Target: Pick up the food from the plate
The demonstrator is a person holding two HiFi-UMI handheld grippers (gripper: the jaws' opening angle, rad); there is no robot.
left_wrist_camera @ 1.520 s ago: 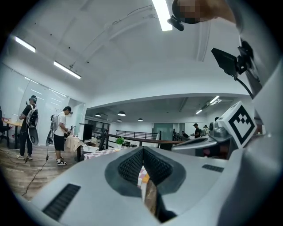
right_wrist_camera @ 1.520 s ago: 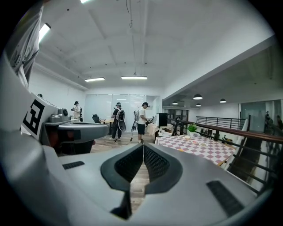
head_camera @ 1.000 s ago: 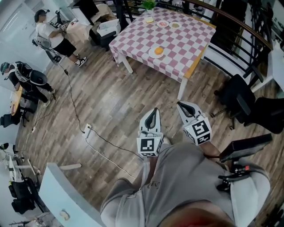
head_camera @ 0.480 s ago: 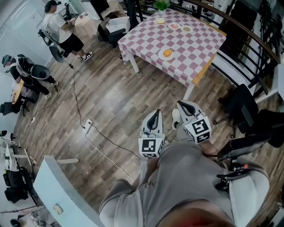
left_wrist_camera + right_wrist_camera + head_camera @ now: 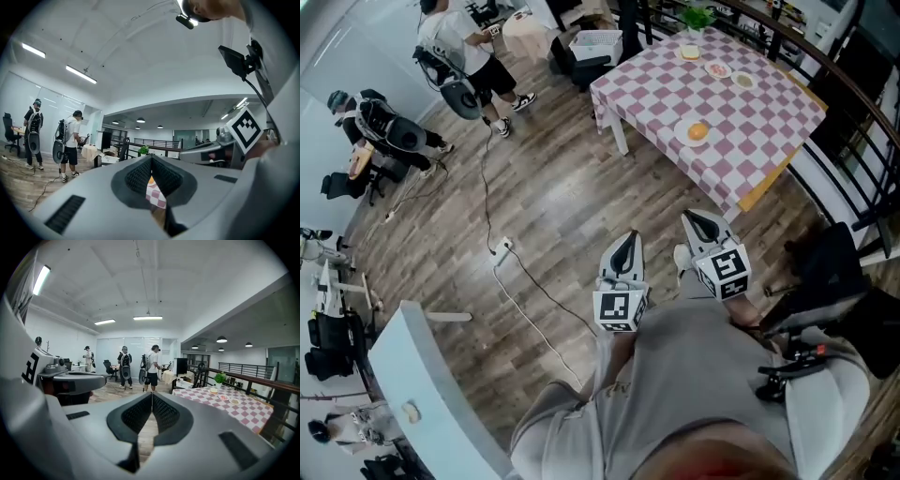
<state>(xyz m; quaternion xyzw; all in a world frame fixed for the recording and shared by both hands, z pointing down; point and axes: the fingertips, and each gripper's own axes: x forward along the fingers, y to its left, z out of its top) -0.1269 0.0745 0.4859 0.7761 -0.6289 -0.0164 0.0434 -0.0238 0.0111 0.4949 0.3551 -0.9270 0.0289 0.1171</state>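
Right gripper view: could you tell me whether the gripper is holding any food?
No, the right gripper is shut with nothing held in it.

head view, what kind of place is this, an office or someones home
Most likely an open-plan office or lab: strip lights on the ceiling, a black office chair, several people standing about, and a checkered table beside a railing.

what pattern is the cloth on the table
Pink-and-white checks on the tablecloth, clearest in the head view.
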